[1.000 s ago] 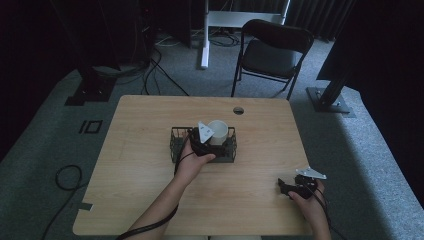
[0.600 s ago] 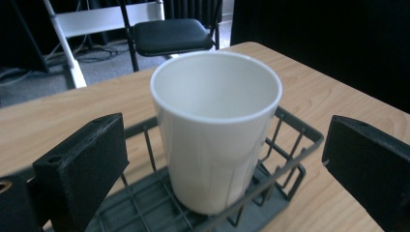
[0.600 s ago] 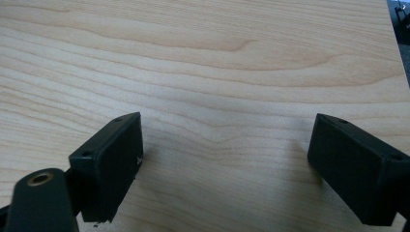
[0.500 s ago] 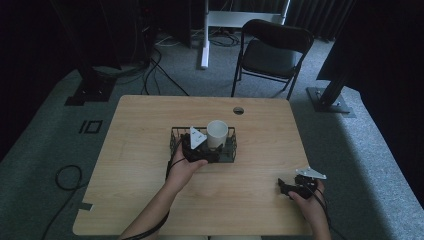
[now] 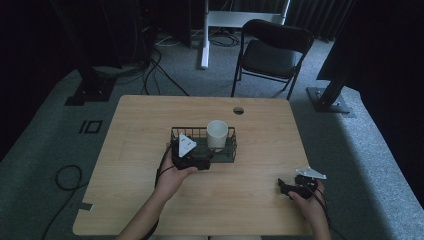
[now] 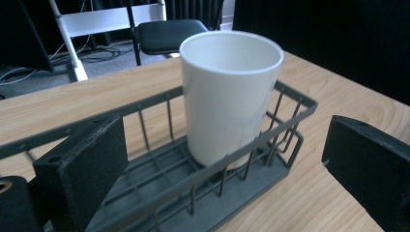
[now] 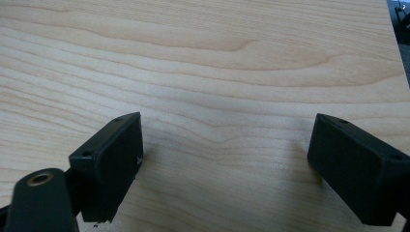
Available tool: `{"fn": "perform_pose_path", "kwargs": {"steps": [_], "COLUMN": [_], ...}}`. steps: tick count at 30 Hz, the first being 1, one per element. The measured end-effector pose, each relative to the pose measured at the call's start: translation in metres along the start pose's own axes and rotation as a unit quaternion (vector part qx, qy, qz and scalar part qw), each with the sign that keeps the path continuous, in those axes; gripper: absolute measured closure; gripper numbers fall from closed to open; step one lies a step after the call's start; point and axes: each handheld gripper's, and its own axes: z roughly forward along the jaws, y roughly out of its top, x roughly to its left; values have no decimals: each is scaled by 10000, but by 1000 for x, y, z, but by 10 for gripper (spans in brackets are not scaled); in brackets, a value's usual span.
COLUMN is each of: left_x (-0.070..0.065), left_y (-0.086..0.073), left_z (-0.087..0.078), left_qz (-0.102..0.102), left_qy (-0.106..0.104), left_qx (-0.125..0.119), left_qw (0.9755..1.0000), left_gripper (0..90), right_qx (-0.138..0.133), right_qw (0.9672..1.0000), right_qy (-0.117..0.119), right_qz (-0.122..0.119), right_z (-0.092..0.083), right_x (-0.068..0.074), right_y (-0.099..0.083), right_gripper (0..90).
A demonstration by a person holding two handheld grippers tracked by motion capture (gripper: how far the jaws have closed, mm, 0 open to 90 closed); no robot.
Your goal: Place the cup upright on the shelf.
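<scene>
A white cup (image 5: 217, 134) (image 6: 229, 96) stands upright in the right half of a dark wire basket (image 5: 231, 154) (image 6: 290, 104) at the middle of the wooden table (image 5: 140, 125). My left gripper (image 5: 204, 161) (image 6: 225, 174) sits at the basket's near left edge, open, its jaws wide apart on either side of the cup and not touching it. My right gripper (image 5: 285, 188) (image 7: 232, 169) rests low over bare wood near the table's front right corner, open with nothing between its jaws.
A round cable hole (image 5: 238, 110) is in the table behind the basket. A black folding chair (image 5: 270, 50) stands beyond the far edge. Cables (image 5: 65, 175) lie on the grey floor at the left.
My left gripper has drawn back from the cup, toward the near left of the basket. The cup stays standing in the basket. The right gripper has not moved.
</scene>
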Motion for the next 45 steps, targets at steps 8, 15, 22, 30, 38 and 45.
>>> {"fn": "perform_pose_path", "kwargs": {"steps": [8,15,22,30,38,45], "left_x": [9,21,30,40,51,64], "left_y": [-9,-23,-40,-58,-75,-91], "left_z": [-19,-31,-43,-57,-69,-79], "left_qz": [6,-126,-132,-255,-364,-548], "left_qy": [65,140,214,362,543,714], "left_qx": [17,13,0,6,140,287], "left_qw": [10000,9998,9997,9990,9978,9955], "left_gripper": [27,28,28,27,28,27], "right_qx": [0,0,0,3,2,2], "right_qw": [10000,10000,10000,10000,10000,10000], "right_qy": [0,-2,-1,-2,-2,-2], "right_qz": [0,-1,-3,2,1,2], "right_z": [0,0,0,0,0,0], "right_x": [0,0,0,0,0,0], "right_y": [0,0,0,0,0,0], "right_gripper": [121,121,122,122,122,121]}}
